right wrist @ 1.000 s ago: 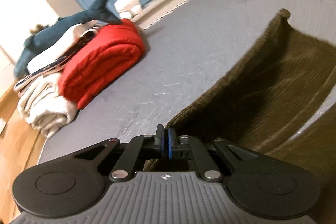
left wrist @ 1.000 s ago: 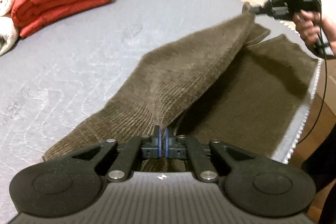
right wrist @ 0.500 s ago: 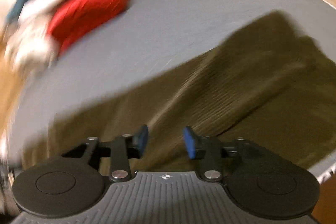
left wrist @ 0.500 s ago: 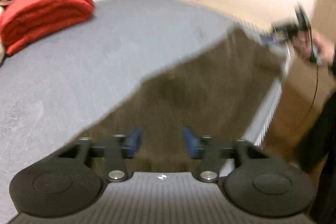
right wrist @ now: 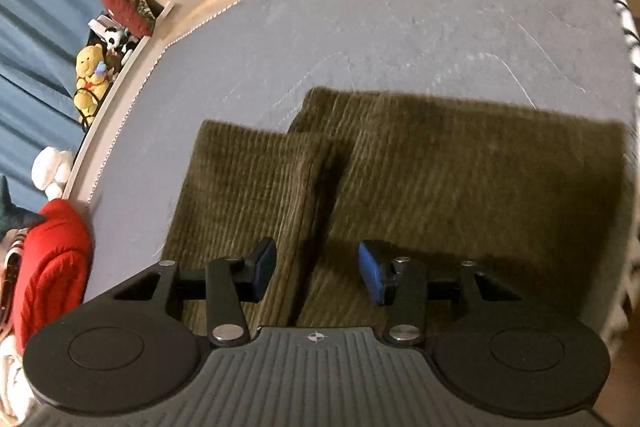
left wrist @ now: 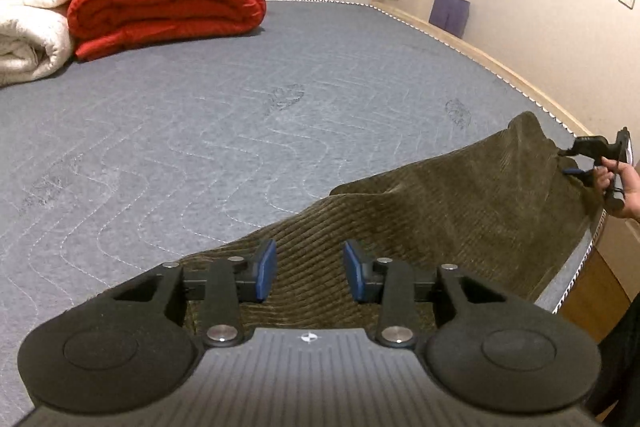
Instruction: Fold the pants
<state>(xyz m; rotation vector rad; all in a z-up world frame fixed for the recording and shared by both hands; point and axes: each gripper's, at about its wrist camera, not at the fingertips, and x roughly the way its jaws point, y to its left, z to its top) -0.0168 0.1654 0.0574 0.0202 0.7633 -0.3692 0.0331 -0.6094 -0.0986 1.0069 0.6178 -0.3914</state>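
The grey mattress (left wrist: 248, 131) carries the olive corduroy pants (left wrist: 440, 227) along its near edge, and by the look of the right wrist view one leg (right wrist: 244, 195) lies folded beside or partly over the other, so the lengthwise fold seems done and the crosswise folds seem left. The left gripper (left wrist: 308, 271) has its jaws apart and closing over the cloth, gripping nothing. The right gripper (right wrist: 316, 273) has its jaws apart and opening, cloth beneath but not pinched. The waistband lies hidden, and the pants' near edge is cut off behind both grippers.
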